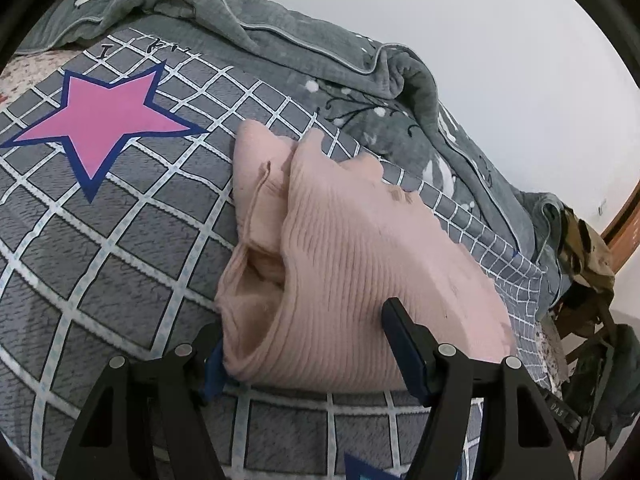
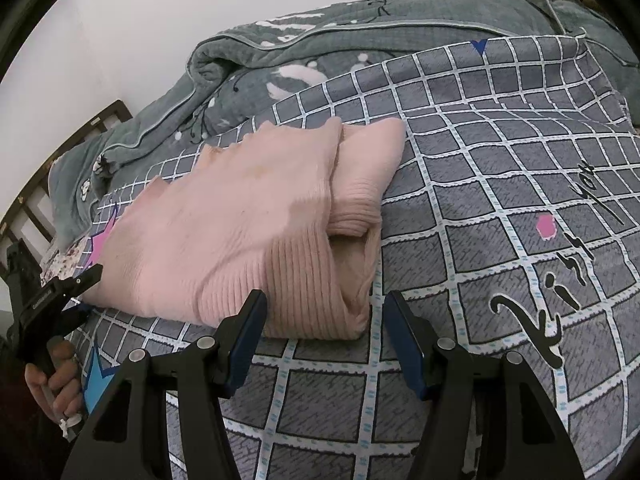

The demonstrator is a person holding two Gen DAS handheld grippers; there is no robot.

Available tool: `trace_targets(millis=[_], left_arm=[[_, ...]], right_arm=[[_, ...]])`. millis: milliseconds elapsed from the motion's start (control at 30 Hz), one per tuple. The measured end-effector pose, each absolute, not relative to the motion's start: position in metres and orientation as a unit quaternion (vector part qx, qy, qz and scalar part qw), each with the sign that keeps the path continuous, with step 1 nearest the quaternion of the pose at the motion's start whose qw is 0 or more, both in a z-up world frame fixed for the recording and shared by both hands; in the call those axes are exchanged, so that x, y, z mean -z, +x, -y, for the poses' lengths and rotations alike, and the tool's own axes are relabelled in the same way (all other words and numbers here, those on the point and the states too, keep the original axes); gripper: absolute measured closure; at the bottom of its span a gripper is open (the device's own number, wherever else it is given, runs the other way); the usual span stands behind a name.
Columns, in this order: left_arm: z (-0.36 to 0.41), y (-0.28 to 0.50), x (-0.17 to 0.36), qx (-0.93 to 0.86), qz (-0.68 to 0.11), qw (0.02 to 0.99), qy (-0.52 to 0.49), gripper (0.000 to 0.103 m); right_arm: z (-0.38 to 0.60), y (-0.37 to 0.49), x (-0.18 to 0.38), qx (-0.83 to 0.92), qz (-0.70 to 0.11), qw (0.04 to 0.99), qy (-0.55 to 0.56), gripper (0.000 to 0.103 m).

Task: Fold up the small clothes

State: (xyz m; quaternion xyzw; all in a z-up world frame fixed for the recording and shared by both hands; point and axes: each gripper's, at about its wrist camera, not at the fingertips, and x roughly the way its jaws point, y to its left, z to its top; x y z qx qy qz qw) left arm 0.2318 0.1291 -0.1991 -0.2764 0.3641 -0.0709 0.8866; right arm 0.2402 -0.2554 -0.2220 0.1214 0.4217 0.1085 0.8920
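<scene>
Pink ribbed sweater (image 1: 352,256) lies folded on the bed, on a grey bedsheet (image 1: 120,248) crossed by a white grid. One layer is turned over another, and a scalloped hem runs along its far edge.

Seen from the left wrist, the left gripper (image 1: 304,344) has its jaws spread wide around the near edge of the sweater: the knit fills the gap, one finger sits half under the fold on the left and the other rests against the cloth on the right. The jaws are released, not clamped.

From the right wrist, the right gripper (image 2: 324,340) is also spread apart, with the sweater's near corner just in front of and between the fingers; only the left finger touches the knit.

Only the left view shows the large pink star (image 1: 100,124) printed on the sheet and a heap of bags (image 1: 592,280) past the bed's end. Only the right view shows the black lettering (image 2: 560,280) on the sheet, the wooden headboard (image 2: 60,152), and the person's left hand (image 2: 56,384) around the other tool's grip. Both show the rumpled grey-green quilt (image 1: 280,28) beyond the sweater, under a white wall (image 1: 500,40).
</scene>
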Motion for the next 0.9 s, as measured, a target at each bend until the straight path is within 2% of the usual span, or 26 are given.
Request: trace_targets(millis=[400, 500, 600, 667, 700, 767, 900], left_arm=[[-0.131, 0.243, 0.201, 0.072, -0.359, 0.883, -0.292, 0.037], [-0.132, 0.243, 0.201, 0.07, -0.358, 0.883, -0.294, 0.037], [-0.132, 0.242, 0.201, 0.066, -0.358, 0.884, -0.294, 0.039], [-0.133, 0.242, 0.202, 0.064, -0.359, 0.883, -0.296, 0.043], [-0.133, 0.242, 0.202, 0.063, -0.36, 0.882, -0.297, 0.045], [-0.134, 0.242, 0.203, 0.063, -0.359, 0.881, -0.302, 0.051], [-0.139, 0.244, 0.207, 0.065, -0.359, 0.875, -0.318, 0.06]], right_arm=[[0.261, 0.266, 0.23, -0.115, -0.431, 0.878, 0.172, 0.042], [0.263, 0.269, 0.231, -0.106, -0.43, 0.878, 0.183, 0.046], [0.262, 0.271, 0.231, -0.094, -0.431, 0.878, 0.183, 0.054], [0.261, 0.272, 0.233, -0.099, -0.437, 0.875, 0.183, 0.072], [0.262, 0.273, 0.234, -0.103, -0.439, 0.873, 0.186, 0.073], [0.264, 0.274, 0.236, -0.115, -0.442, 0.867, 0.198, 0.082], [0.268, 0.278, 0.238, -0.126, -0.448, 0.857, 0.223, 0.082]])
